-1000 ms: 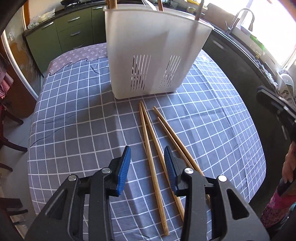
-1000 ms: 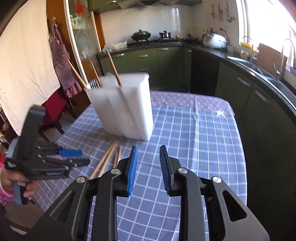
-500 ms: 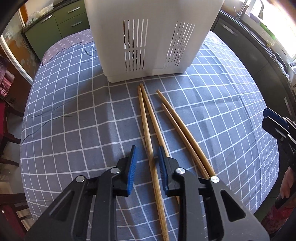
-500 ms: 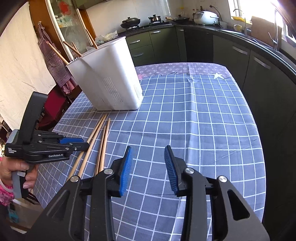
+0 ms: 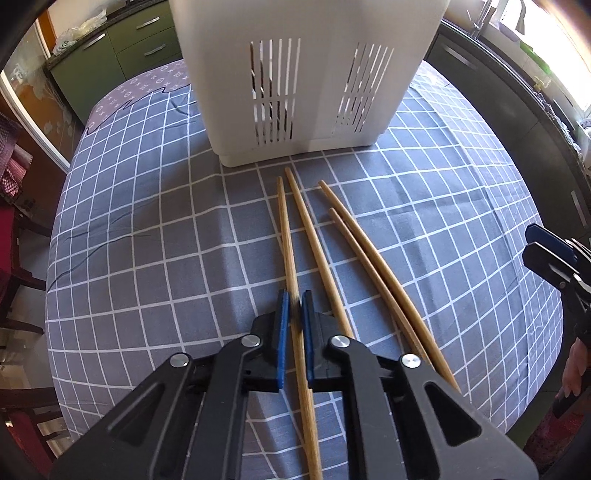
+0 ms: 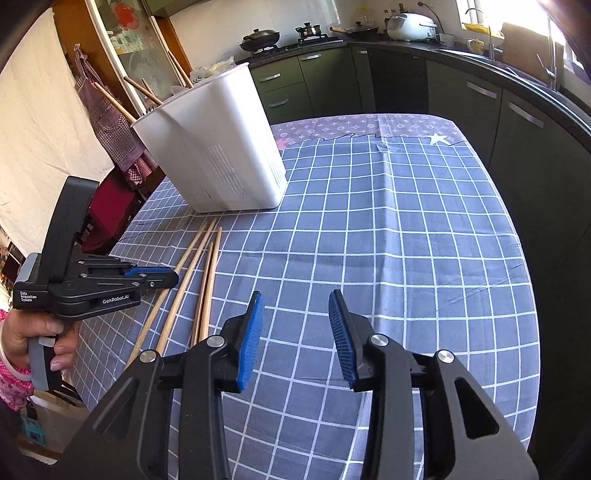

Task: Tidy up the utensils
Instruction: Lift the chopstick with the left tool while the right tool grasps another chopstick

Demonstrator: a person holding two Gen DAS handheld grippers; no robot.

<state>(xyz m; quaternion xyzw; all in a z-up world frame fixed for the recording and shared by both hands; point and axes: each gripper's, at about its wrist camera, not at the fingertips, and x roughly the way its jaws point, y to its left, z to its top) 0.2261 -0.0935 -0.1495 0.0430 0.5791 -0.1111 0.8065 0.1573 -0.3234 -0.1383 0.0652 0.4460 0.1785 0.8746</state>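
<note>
A table point(image 6: 424, 221) covered in a blue-grey checked cloth sits in a kitchen. Behind it run dark green cabinets point(image 6: 325, 81) with a wok point(image 6: 260, 37) and a white rice cooker point(image 6: 412, 26) on the counter. A checked apron point(image 6: 110, 122) hangs at left.

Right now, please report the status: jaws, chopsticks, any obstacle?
Left gripper shut on leftmost chopstick. Right gripper open, holding nothing. Three other chopsticks on the tablecloth. White holder ahead, path unobstructed.
</note>
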